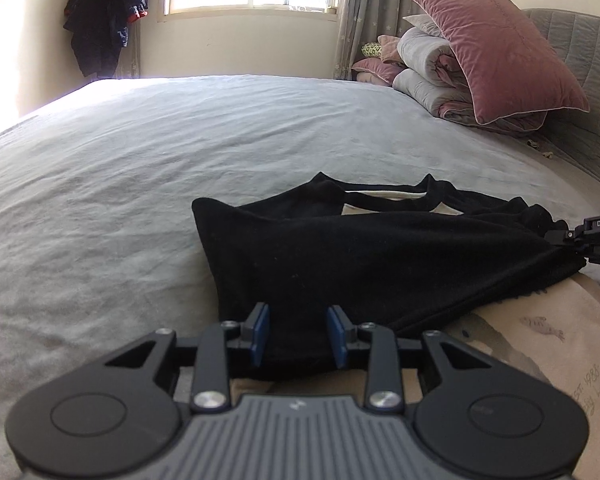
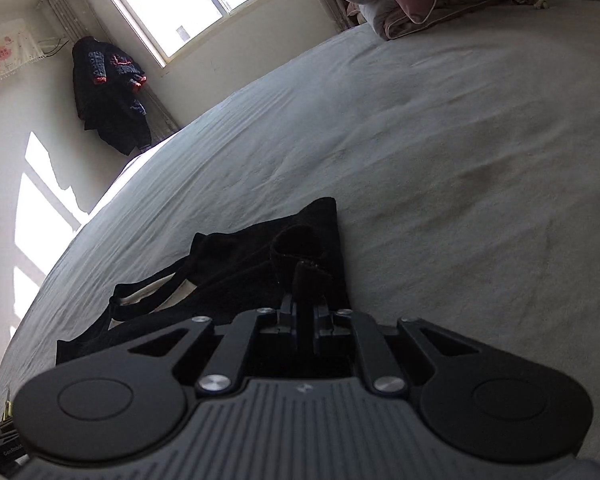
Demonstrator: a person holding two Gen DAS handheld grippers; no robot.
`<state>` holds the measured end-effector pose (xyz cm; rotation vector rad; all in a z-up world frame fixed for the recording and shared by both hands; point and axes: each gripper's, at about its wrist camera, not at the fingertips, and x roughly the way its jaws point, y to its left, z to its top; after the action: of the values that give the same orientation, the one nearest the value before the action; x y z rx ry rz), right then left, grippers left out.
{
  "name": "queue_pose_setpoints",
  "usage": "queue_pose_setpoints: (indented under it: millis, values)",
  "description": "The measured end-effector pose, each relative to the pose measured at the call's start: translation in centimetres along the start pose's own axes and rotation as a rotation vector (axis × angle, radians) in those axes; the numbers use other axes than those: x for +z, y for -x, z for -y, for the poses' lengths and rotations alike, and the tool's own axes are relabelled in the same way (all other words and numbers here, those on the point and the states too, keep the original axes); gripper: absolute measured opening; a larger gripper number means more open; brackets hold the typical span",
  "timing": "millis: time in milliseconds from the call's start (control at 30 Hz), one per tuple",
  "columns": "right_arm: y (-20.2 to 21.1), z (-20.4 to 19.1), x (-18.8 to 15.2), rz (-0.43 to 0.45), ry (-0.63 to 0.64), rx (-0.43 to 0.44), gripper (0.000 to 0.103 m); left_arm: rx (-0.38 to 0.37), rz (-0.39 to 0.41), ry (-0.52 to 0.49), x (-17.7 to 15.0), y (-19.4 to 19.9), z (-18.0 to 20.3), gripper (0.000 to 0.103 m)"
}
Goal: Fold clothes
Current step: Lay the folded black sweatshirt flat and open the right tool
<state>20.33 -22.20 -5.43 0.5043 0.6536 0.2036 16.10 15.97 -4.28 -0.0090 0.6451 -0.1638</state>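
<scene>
Right gripper (image 2: 305,280) is clamped on the black top (image 1: 340,256); left gripper (image 1: 298,334) stands open astride its hem. Grip looks thin, prob. one layer. A pull could slip it and bunch the top on the bed (image 1: 120,168).

My left gripper (image 1: 299,334) points forward and sits level, jaws parted with a clear gap between the two blue pads (image 1: 261,332); dark cloth lies in that gap, but the pads do not press on it. My right gripper (image 2: 305,314) is rolled to one side, its jaws drawn in close with a fold of black fabric pinched between the fingertips. In the left wrist view, the right gripper's tip (image 1: 568,238) enters from the right edge, clamped on cloth.
</scene>
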Motion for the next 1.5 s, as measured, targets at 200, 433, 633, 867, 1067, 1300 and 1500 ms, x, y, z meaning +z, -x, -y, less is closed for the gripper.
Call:
queue_pose_setpoints:
  millis: [200, 433, 633, 867, 1067, 1300, 1500]
  values:
    - [0.8, -0.5, -1.3, 0.050, 0.085, 0.017, 0.010, 0.000, 0.002, -0.020, 0.0, 0.1, 0.3, 0.039]
    - [0.9, 1.6, -1.7, 0.068, -0.006, 0.122, 0.015, 0.015, 0.016, 0.085, 0.6, -0.1, -0.4, 0.051]
    - [0.9, 3.5, -1.3, 0.058, -0.119, 0.204, 0.016, 0.102, 0.031, 0.254, 1.2, -1.3, -2.7, 0.064]
    - [1.8, 3.4, -1.1, 0.051, -0.103, 0.227, 0.026, 0.204, 0.049, 0.452, 1.8, -2.6, -5.3, 0.065]
    - [2.0, 3.4, -0.2, 0.093, -0.112, 0.254, 0.046, 0.164, 0.123, 0.511, 1.3, -2.7, -6.7, 0.065]
    - [1.1, 2.4, 1.6, 0.140, -0.058, 0.226, 0.047, 0.170, 0.155, 0.559, 1.3, -3.2, -7.3, 0.063]
    - [-1.0, -0.1, 1.8, 0.109, 0.148, 0.075, 0.010, 0.208, 0.155, 0.520, 1.4, -3.7, -6.3, 0.054]
